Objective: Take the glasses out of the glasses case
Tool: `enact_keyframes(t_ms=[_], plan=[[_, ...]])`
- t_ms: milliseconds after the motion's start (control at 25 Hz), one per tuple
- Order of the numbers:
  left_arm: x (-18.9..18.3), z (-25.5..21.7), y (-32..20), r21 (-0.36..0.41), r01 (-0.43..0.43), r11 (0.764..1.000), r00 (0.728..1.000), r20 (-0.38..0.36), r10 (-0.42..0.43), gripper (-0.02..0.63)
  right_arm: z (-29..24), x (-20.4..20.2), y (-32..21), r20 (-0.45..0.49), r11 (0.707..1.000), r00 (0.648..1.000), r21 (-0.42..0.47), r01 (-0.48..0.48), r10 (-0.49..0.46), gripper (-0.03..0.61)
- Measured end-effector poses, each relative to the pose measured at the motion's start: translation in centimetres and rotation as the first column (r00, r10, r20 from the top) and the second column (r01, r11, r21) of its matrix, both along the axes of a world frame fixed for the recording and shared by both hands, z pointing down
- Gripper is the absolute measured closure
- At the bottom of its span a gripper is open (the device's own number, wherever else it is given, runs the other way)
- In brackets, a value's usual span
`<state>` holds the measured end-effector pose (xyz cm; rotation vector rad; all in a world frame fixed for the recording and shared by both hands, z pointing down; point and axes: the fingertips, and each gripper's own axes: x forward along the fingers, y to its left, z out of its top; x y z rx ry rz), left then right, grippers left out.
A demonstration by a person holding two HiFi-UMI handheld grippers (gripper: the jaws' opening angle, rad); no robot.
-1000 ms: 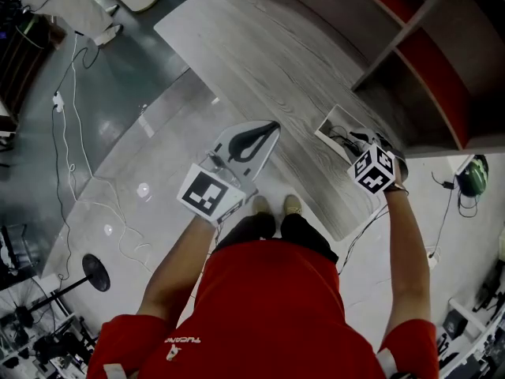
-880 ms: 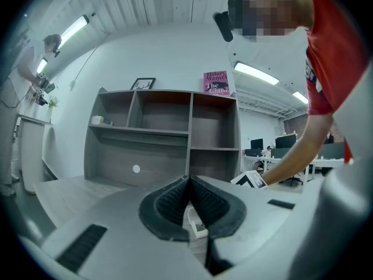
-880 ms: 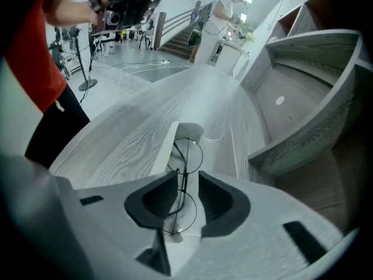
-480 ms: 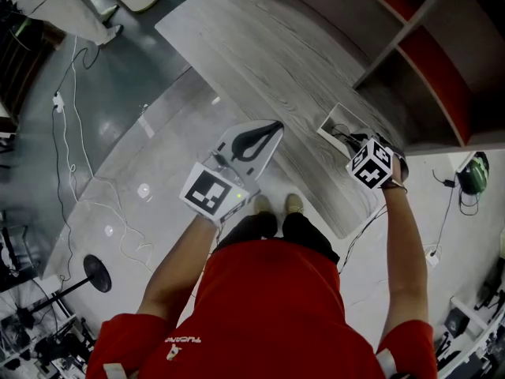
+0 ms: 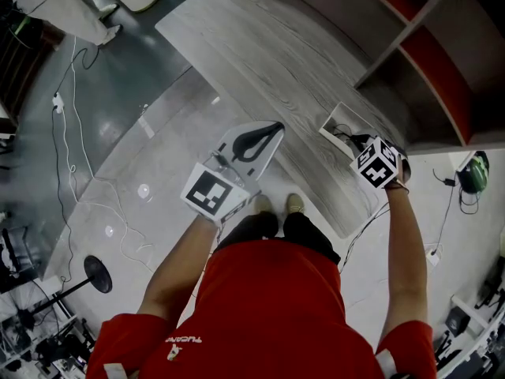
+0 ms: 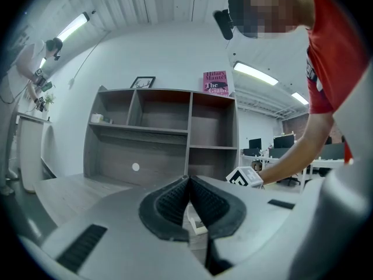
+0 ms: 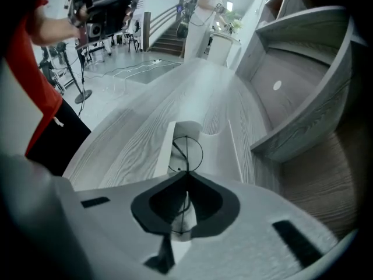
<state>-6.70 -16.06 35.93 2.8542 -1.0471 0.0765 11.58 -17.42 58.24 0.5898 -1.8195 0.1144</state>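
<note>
A white glasses case (image 5: 338, 123) lies open near the right end of the grey table (image 5: 260, 46). In the right gripper view its pale inside (image 7: 218, 150) holds thin black wire-rimmed glasses (image 7: 186, 147). My right gripper (image 5: 361, 144) points steeply down into the case. Its jaws are closing, and the tips (image 7: 186, 175) meet on the wire frame. My left gripper (image 5: 276, 125) hangs level off the table's near edge, left of the case, shut with nothing in it (image 6: 187, 179). In the left gripper view the right gripper's marker cube (image 6: 247, 177) shows to the right.
A grey shelf unit (image 5: 442, 54) with red backing stands along the table's far side, close behind the case. Cables (image 5: 71, 117) trail over the floor at the left, beside a round stand base (image 5: 96, 271). The person's feet (image 5: 276, 205) are at the table's edge.
The right gripper's marker cube has turned a little and shifted slightly right over the case. The left gripper has kept still.
</note>
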Motion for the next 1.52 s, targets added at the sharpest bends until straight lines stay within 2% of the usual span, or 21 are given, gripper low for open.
enact_keyframes(t_ms=[360, 600, 920, 1080, 1280, 1400, 1520], plan=[[0.7, 0.0, 0.1, -0.003, -0.015, 1.0, 1.0, -0.008, 0.015, 0.603, -3.6, 0.3, -0.5, 0.04, 0.984, 0.998, 0.17, -0.054, 0.048, 0.566], [2.1, 0.1, 0.5, -0.007, -0.041, 0.999, 0.999, -0.016, 0.041, 0.603, -7.6, -0.1, 0.2, 0.098, 0.954, 0.993, 0.288, -0.087, 0.061, 0.566], [4.2, 0.2, 1.2, -0.007, -0.079, 0.997, 0.997, -0.025, 0.079, 0.603, -12.8, -1.4, 1.7, 0.192, 0.912, 0.981, 0.398, -0.103, 0.028, 0.566], [4.5, 0.3, 1.2, -0.005, -0.075, 0.997, 0.997, -0.021, 0.074, 0.603, -16.1, -2.0, 2.2, 0.341, 0.892, 0.94, 0.422, -0.165, 0.013, 0.566], [3.8, 0.1, 0.4, -0.002, -0.029, 1.0, 0.999, -0.028, 0.029, 0.603, -21.4, -3.1, 3.0, 0.52, 0.877, 0.853, 0.429, -0.217, -0.044, 0.566], [3.3, -0.7, -0.3, 0.004, -0.003, 1.0, 0.999, -0.043, 0.003, 0.601, -24.0, -4.0, 3.5, 0.588, 0.877, 0.805, 0.426, -0.223, -0.081, 0.566], [3.0, -1.9, -0.6, 0.024, -0.011, 1.0, 0.998, -0.058, 0.013, 0.601, -25.8, -4.7, 3.9, 0.633, 0.881, 0.767, 0.419, -0.22, -0.109, 0.566]])
